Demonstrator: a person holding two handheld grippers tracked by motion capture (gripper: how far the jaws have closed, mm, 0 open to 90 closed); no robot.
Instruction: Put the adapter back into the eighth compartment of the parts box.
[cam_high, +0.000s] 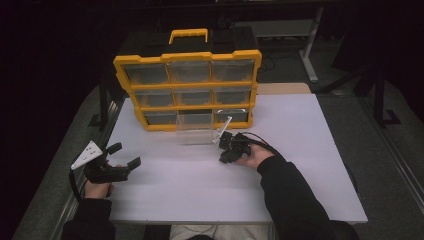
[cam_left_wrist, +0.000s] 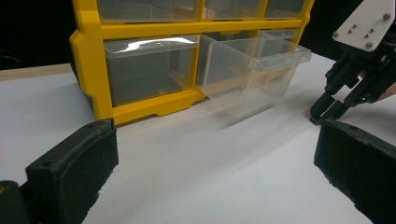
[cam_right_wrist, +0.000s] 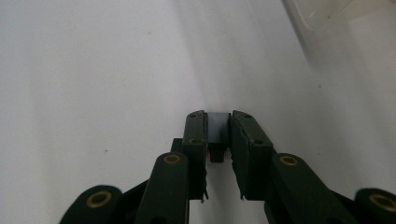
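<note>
i'm looking down on a white table (cam_high: 300, 165) that is catching most of the light, while the room around it is lying in near darkness. grey floor (cam_high: 395, 125) is showing on both sides of it, and a pale table leg (cam_high: 311, 47) is standing on that floor at the far right. a dark metal frame (cam_high: 382, 100) is rising near the right edge, and a tan board (cam_high: 282, 88) is peeking out just behind the white top.

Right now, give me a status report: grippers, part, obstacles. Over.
Left gripper open, empty. Right gripper shut on small grey piece. Clear drawer out on table, close by. Nothing in the way.
</note>
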